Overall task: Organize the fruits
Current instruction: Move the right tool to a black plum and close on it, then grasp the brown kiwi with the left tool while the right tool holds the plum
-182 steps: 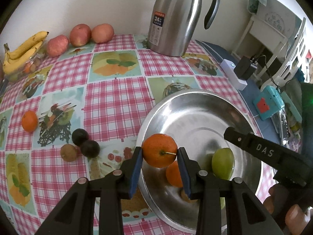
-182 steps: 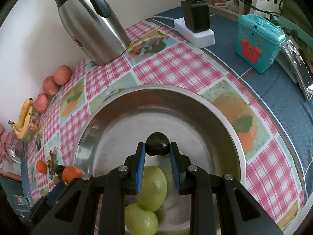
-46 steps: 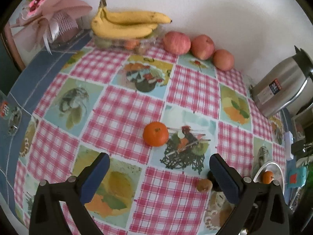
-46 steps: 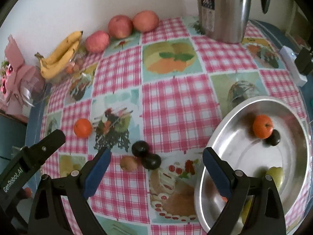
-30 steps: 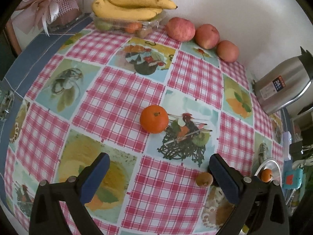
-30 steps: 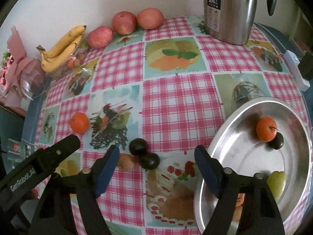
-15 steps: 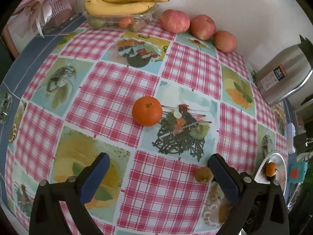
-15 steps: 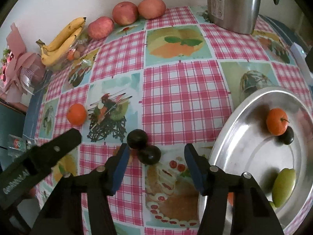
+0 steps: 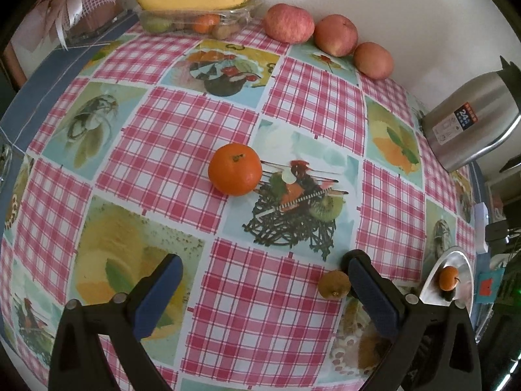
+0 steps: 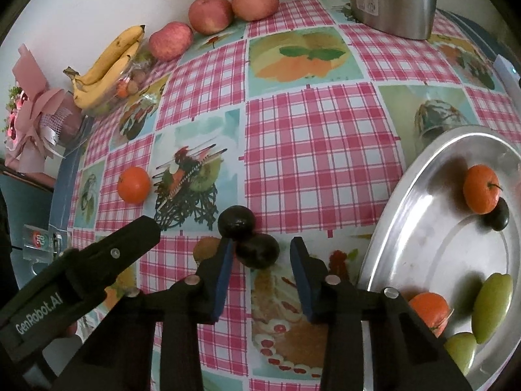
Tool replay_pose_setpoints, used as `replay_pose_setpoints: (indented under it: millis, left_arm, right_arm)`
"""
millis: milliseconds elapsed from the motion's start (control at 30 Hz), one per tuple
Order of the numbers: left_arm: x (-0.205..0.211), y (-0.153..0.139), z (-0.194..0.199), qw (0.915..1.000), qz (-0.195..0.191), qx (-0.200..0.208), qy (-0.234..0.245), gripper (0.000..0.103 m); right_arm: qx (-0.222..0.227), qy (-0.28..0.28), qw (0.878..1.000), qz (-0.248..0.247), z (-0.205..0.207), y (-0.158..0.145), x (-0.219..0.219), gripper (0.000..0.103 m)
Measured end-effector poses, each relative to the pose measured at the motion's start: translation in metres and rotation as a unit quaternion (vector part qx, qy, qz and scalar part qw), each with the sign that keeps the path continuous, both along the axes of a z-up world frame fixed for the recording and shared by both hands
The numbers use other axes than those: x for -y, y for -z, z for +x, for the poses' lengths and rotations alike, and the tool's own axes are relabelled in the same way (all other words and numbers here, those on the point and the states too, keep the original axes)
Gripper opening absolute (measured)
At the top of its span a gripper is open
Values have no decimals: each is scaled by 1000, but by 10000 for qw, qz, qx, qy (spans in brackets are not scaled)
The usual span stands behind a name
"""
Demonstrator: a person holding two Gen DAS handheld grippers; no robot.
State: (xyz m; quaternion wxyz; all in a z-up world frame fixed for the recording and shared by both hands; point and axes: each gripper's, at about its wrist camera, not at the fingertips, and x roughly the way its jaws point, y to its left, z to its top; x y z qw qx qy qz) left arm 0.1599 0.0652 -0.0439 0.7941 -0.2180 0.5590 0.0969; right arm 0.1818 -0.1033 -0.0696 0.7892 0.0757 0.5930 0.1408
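A steel bowl (image 10: 390,228) at the right holds two oranges, a dark plum and green fruits. Two dark plums lie touching on the checked cloth, the far plum (image 10: 236,221) and the near plum (image 10: 257,251). My right gripper (image 10: 262,255) points down over the near plum with its jaws closing; the plum sits between them, against the left pad, with a gap to the right pad. An orange (image 9: 235,168) lies ahead of my left gripper (image 9: 260,270), which is wide open and holds nothing. A kiwi (image 9: 333,284) rests beside its right finger.
Three apples (image 10: 208,13) line the wall next to bananas (image 10: 107,62) lying on a clear box. A steel kettle (image 10: 394,0) stands at the back right and a pink bouquet (image 10: 32,114) at the left edge. One finger (image 10: 140,231) of the left gripper reaches in from the lower left.
The right jaws have narrowed from wide open and the gripper has come down around the near plum. The left gripper stayed open and the orange looms slightly larger.
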Motion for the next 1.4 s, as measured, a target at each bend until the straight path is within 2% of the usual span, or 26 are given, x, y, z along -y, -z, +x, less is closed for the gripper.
replay_pose_setpoints:
  millis: [200,733,1100,1400]
  left_arm:
    - [2,-2,1,10000,20,43,25,103]
    - [3,-6,2,10000,43,74,46,103]
    - [4,-1,1,9997,-229,48,22,101]
    - [32,7,6,9978,-198,-114,620,87]
  right_arm:
    - [3,-17,10000,92,-1,-1,-1,30]
    - [-18,35,9998,219,-1,-4,3,29]
    - [268,346,9983,377,-4,-32,29,28]
    - [319,649,9959,538,-4,-42,54,28]
